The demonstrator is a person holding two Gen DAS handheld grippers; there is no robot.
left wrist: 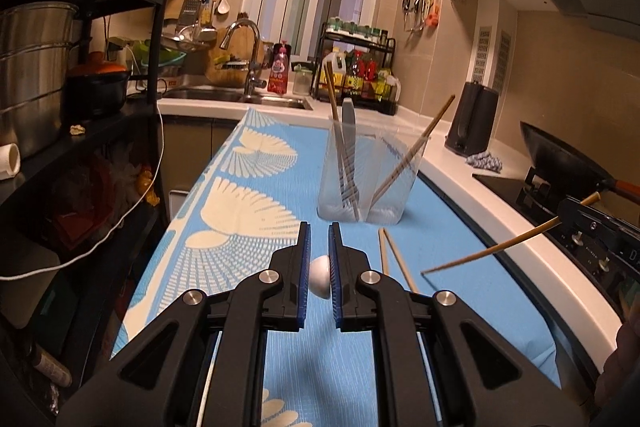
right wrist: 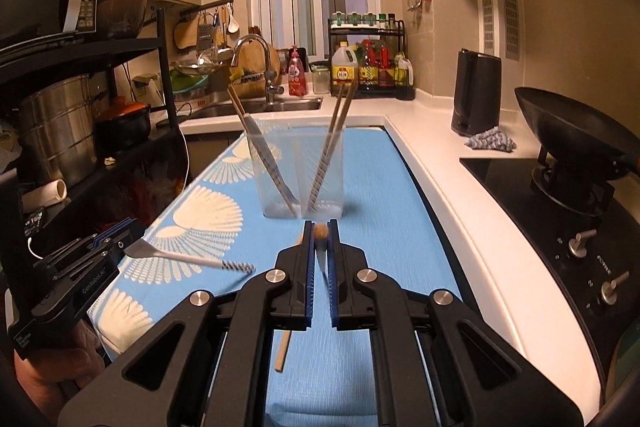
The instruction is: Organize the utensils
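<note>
My left gripper (left wrist: 319,227) is shut on a silver utensil; its rounded end (left wrist: 320,277) shows between the blue pads. From the right wrist view that utensil (right wrist: 188,259) sticks out rightward from the left gripper (right wrist: 124,233) above the blue mat (right wrist: 372,187). My right gripper (right wrist: 320,225) is shut on a wooden chopstick (right wrist: 320,232), seen end-on; the chopstick (left wrist: 492,247) slants down-left from the right gripper (left wrist: 576,213). Ahead stands a clear cup (left wrist: 360,183) (right wrist: 300,179) holding chopsticks and a metal utensil. Two chopsticks (left wrist: 390,259) lie on the mat before it.
A sink and faucet (left wrist: 244,59) lie at the back, with a bottle rack (left wrist: 360,67) beside them. Right of the mat are a black kettle (right wrist: 476,91), a grey cloth (right wrist: 490,139) and a wok (right wrist: 576,131) on the stove. A shelf with steel pots (left wrist: 36,67) stands left.
</note>
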